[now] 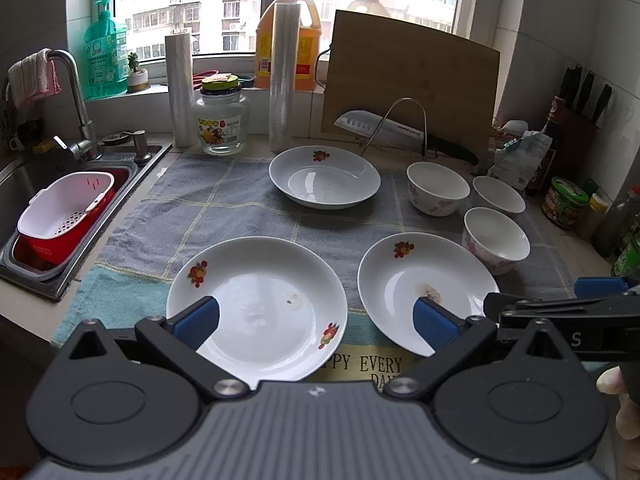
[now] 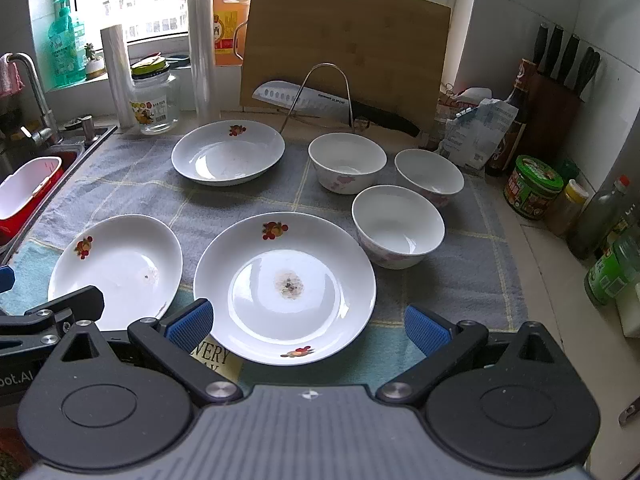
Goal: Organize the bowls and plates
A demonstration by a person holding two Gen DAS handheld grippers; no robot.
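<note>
Three white plates with fruit prints lie on a checked cloth [image 1: 224, 208]: a near-left plate [image 1: 258, 306] [image 2: 120, 268], a near-right plate [image 1: 420, 276] [image 2: 286, 286] with a brown stain at its centre, and a far plate [image 1: 324, 178] [image 2: 228, 152]. Three white bowls with pink flowers stand apart on the right [image 1: 438, 188] [image 1: 498, 194] [image 1: 496, 238], also in the right wrist view [image 2: 347, 162] [image 2: 429, 176] [image 2: 398, 224]. My left gripper [image 1: 316, 322] hangs open above the near-left plate. My right gripper [image 2: 306, 326] is open over the near-right plate's front rim. Both hold nothing.
A sink [image 1: 28, 184] with a red-and-white strainer basket [image 1: 66, 210] lies at left. Behind the cloth stand a glass jar [image 1: 220, 120], film rolls [image 1: 285, 76], a cutting board [image 1: 412, 80] and a knife [image 1: 384, 128] on a wire rack. Bottles and jars [image 2: 532, 186] crowd the right.
</note>
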